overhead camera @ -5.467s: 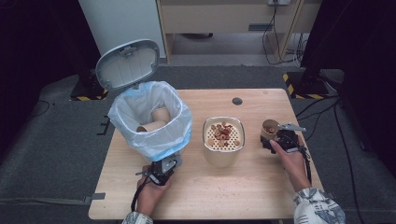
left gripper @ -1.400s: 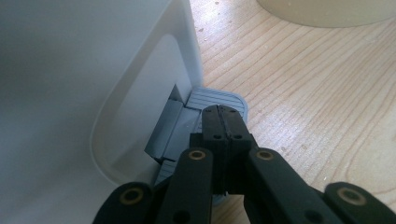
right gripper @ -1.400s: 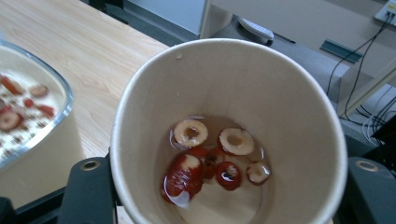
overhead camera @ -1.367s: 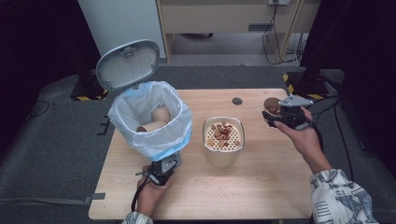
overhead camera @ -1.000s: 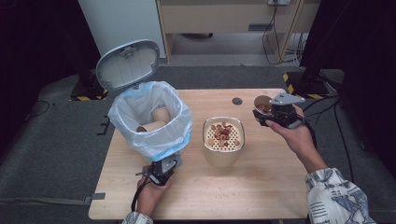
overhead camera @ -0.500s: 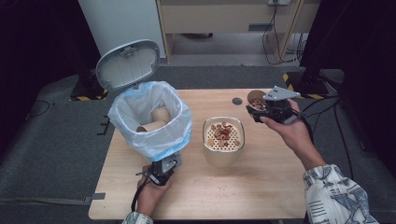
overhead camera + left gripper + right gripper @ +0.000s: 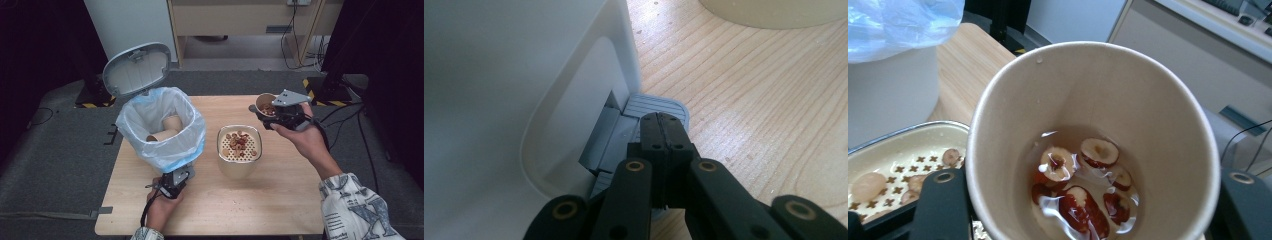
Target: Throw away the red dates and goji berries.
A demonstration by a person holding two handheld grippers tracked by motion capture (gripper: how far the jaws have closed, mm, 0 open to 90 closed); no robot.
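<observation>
My right gripper (image 7: 272,114) is shut on a paper cup (image 7: 265,103), held in the air above the table's far right, just right of the strainer bowl (image 7: 239,131). In the right gripper view the cup (image 7: 1148,100) holds liquid and red date slices (image 7: 1083,200), with a black jaw on each side of it. The cream bowl's perforated insert (image 7: 898,155) carries fruit pieces. My left gripper (image 7: 179,176) sits at the foot of the white pedal bin (image 7: 160,117). Its jaws are shut together (image 7: 663,132) and rest on the grey pedal (image 7: 656,104); the lid (image 7: 137,67) stands open.
The bin has a blue-edged plastic liner (image 7: 192,140) and paper cups (image 7: 170,125) inside. A small dark disc (image 7: 254,106) lies on the wooden table (image 7: 260,205) at the back. Cables and black stands lie on the floor beyond the right edge.
The right gripper has carried the cup from the table's right edge leftward and up, toward the strainer bowl. The left gripper has stayed on the pedal with the lid open.
</observation>
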